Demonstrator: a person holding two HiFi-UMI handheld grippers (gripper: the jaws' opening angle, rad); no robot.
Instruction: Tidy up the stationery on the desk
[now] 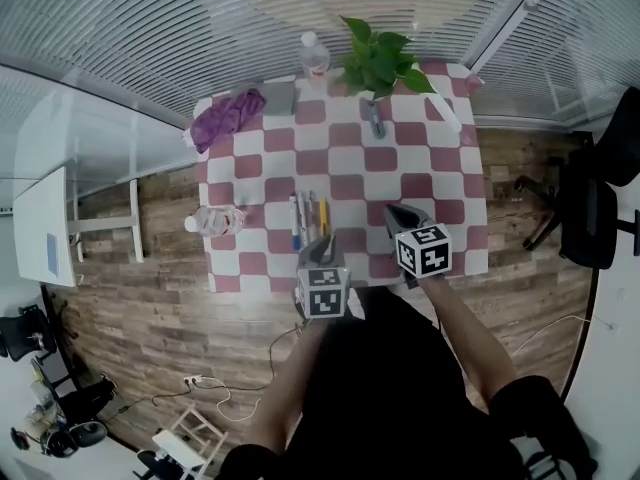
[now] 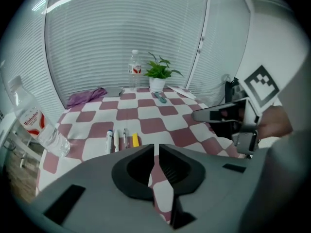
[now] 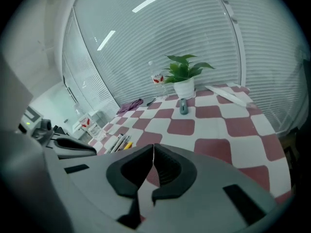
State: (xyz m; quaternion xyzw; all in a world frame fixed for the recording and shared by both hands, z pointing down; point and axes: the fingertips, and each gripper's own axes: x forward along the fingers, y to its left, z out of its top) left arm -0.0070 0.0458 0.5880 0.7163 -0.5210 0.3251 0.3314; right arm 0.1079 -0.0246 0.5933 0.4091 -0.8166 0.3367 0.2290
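Note:
Several pens and markers (image 1: 308,218) lie side by side near the front middle of the checkered table (image 1: 440,183); in the left gripper view the pens (image 2: 119,140) are just ahead of the jaws. A grey-blue tool (image 1: 376,120) lies by the plant pot, and a white strip (image 1: 445,111) lies at the far right corner. My left gripper (image 1: 322,250) hovers at the front edge just behind the pens, shut and holding nothing (image 2: 156,152). My right gripper (image 1: 398,214) hangs over the front right squares, shut on nothing (image 3: 152,152).
A potted plant (image 1: 380,60) and an upright water bottle (image 1: 314,56) stand at the back edge. A purple cloth (image 1: 228,116) and a grey flat item (image 1: 278,98) lie at the back left. Another bottle (image 1: 212,221) lies on its side at the left edge.

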